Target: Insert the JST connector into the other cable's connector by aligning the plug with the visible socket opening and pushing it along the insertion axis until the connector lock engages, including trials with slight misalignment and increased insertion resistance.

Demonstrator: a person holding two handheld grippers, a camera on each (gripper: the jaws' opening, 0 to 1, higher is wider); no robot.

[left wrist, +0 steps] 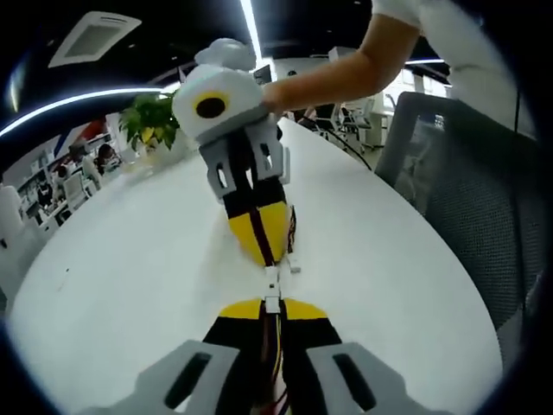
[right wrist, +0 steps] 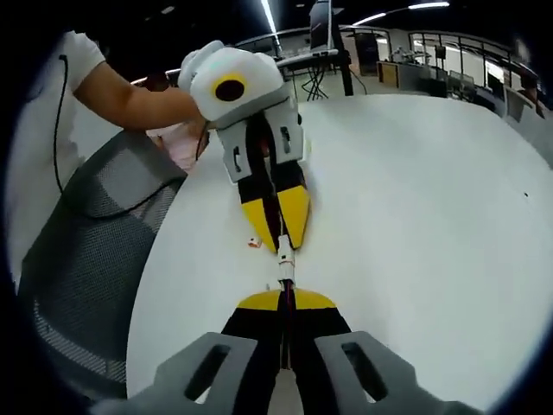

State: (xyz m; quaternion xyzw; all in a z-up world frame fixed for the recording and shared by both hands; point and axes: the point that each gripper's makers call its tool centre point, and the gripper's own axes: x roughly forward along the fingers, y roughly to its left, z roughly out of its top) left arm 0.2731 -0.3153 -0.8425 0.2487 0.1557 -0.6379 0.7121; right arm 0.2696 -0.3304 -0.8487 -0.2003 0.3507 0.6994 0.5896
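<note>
In the left gripper view the left tongs point(left wrist: 272, 316) are clamped on a plug point(left wrist: 272, 300) nose to nose with the socket point(left wrist: 271, 277) pinched by the right tongs point(left wrist: 263, 251) just above the worktop point(left wrist: 130, 277); I'd keep both dead in line and push straight. In the right gripper view I count two tongs, two connectors meeting between them, and one small loose piece point(right wrist: 252, 243) on the worktop.

Your ceiling light strips point(left wrist: 251, 26) glow bright against dark ceiling. White bench point(left wrist: 130, 268) evenly lit, mild glare, soft shadows. Fisheye bends edges hard; background office soft, slightly blurred. Your centre stays sharp.
</note>
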